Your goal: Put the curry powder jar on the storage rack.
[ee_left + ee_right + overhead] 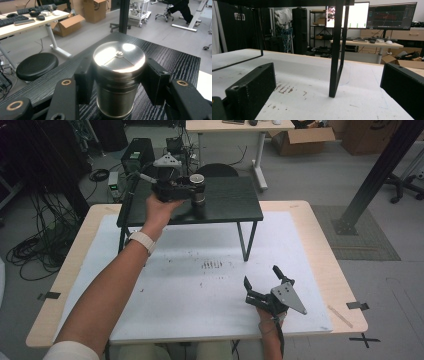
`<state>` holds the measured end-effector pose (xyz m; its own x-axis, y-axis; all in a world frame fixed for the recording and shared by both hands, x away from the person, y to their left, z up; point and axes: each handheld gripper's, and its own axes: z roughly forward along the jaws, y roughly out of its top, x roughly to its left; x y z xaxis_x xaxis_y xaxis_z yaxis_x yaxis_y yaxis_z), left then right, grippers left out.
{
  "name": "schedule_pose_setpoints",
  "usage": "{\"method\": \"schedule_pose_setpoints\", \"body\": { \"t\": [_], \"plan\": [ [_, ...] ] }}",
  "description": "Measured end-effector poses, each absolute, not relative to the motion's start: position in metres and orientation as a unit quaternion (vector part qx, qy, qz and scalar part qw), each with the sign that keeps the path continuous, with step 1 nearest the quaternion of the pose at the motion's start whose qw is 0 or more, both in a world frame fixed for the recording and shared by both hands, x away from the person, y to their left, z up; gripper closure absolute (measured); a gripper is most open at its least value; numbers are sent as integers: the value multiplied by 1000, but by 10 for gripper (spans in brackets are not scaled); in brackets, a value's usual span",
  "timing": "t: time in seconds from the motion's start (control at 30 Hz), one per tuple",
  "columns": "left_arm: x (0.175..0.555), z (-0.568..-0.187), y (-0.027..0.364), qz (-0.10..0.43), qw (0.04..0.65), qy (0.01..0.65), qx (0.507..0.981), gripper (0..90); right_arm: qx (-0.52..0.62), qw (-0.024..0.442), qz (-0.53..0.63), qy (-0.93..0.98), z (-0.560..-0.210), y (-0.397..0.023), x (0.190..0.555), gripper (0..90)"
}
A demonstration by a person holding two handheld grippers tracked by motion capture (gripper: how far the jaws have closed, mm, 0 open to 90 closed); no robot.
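A steel canister (198, 188) with a shiny lid stands upright on a small black raised shelf (235, 200) at the back of the table. My left gripper (198, 195) reaches over the shelf's left part, its jaws pressed against both sides of the canister (118, 75). In the left gripper view the black pads (84, 80) hug the can's wall over the dark wood-grain shelf top (175, 62). My right gripper (260, 275) rests low on the white mat near the front right, open with nothing between its jaws. The right gripper (327, 97) faces the shelf's thin black leg (336, 50).
A white mat (200, 295) with dark scuff marks (212, 265) covers the wooden table (345, 320). A black stool (217, 169) sits behind the shelf. A desk (240, 126), cardboard boxes (300, 140) and a black slanted post (375, 175) stand beyond the table.
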<state>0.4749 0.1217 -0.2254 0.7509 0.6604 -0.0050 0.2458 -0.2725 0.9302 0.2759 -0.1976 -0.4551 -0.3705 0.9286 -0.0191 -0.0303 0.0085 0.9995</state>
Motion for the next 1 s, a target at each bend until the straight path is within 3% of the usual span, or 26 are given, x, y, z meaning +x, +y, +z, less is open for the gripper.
{"method": "schedule_pose_setpoints", "body": {
  "t": [0.47, 1.0],
  "plan": [
    [470, -220, 129, 185, 554, 298, 755, 283, 386, 406, 589, 582, -455, -198, 276, 0],
    [452, -223, 150, 208, 607, 299, 707, 37, 387, 406, 589, 582, -455, -197, 276, 0]
  ]
}}
